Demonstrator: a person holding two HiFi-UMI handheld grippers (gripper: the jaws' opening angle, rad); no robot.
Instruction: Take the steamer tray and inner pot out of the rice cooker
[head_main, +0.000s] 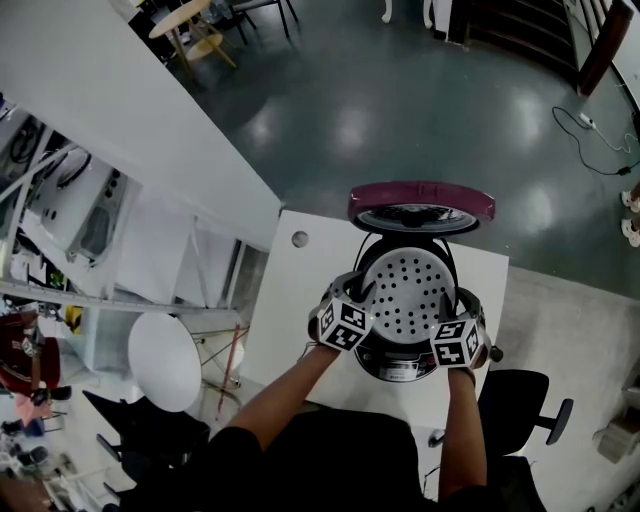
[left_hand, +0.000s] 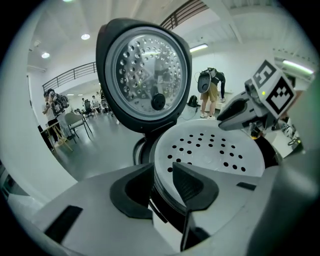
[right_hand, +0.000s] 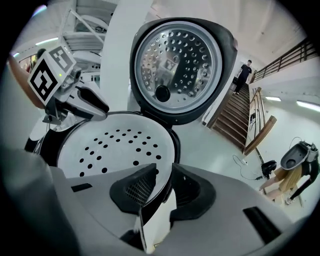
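I have my left gripper clamped on the left rim of the perforated steamer tray and my right gripper clamped on its right rim, the tray sitting in the mouth of the open rice cooker mid-table, with the lid raised at the far edge.

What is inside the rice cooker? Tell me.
The perforated white steamer tray fills the opening of the rice cooker. Whatever lies under the tray is covered.

Steamer tray in rice cooker, on table.
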